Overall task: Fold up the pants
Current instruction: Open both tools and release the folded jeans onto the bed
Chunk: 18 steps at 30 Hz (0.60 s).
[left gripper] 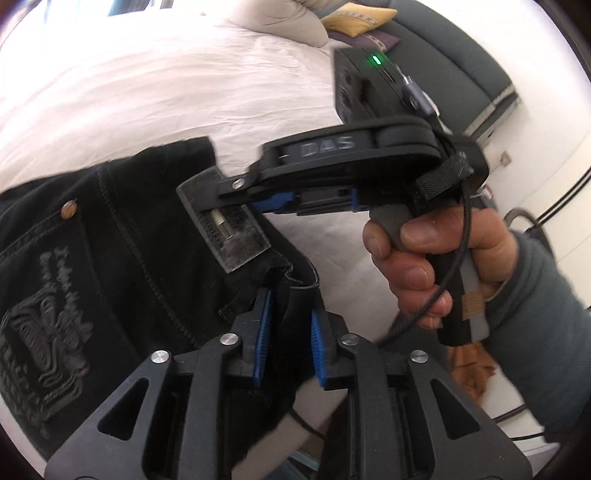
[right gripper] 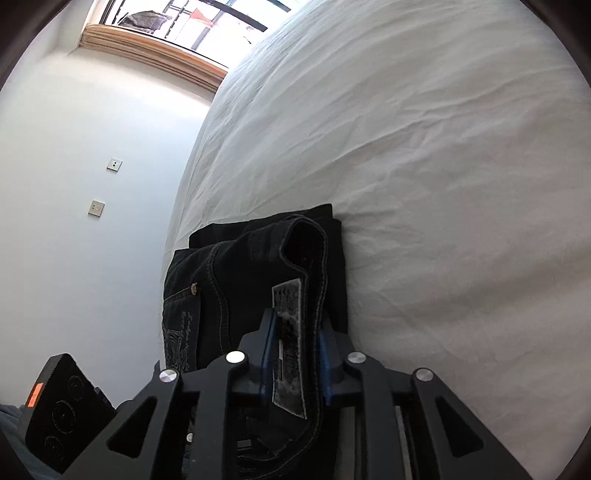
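Black jeans (left gripper: 122,254) with an embroidered back pocket and a grey waistband patch (left gripper: 229,229) lie on the white bed (left gripper: 184,96). My left gripper (left gripper: 290,321) is shut on the waistband edge of the jeans. My right gripper (left gripper: 236,199) shows in the left wrist view, held by a hand, its fingers at the patch. In the right wrist view the right gripper (right gripper: 295,350) is shut on the waistband of the jeans (right gripper: 236,273) at the patch (right gripper: 290,325). The jeans look folded into a stack on the bed sheet (right gripper: 424,166).
Pillows (left gripper: 295,22) and a yellow cushion (left gripper: 358,18) lie at the head of the bed by a dark headboard (left gripper: 454,62). A white wall with sockets (right gripper: 96,208) and a window (right gripper: 177,22) stand beyond the bed's far edge. Cables run by the wall.
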Each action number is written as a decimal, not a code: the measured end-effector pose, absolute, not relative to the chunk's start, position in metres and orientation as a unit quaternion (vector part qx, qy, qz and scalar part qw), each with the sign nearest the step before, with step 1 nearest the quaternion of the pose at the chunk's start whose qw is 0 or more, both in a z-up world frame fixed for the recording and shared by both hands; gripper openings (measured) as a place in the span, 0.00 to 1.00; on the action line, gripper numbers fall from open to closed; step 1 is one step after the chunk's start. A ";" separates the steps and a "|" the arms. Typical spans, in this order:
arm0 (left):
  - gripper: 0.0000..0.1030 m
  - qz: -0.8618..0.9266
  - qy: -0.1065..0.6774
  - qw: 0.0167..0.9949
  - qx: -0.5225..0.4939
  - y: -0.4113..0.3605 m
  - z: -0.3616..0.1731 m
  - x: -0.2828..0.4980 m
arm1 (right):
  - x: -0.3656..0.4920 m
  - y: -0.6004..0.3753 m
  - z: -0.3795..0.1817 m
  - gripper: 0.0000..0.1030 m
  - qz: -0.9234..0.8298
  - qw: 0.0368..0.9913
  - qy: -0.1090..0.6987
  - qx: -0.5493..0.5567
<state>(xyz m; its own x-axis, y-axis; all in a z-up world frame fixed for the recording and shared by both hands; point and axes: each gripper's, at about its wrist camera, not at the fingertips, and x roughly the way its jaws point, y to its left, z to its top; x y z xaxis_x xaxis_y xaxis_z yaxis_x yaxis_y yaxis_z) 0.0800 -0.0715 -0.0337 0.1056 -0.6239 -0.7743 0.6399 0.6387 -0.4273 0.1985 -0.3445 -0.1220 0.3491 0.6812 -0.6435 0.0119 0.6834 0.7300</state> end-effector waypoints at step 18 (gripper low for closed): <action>0.76 -0.327 0.487 0.805 -0.089 0.085 -0.016 0.134 | 0.120 -0.296 -0.069 0.57 0.241 0.778 0.482 0.324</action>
<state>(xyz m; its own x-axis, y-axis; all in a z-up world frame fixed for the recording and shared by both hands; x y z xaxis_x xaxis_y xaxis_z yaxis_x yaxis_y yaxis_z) 0.1338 0.0850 -0.0162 0.3121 -0.6128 -0.7260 0.4400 0.7705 -0.4612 0.1198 -0.2963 -0.0687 0.4195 0.6878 -0.5924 -0.0630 0.6731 0.7368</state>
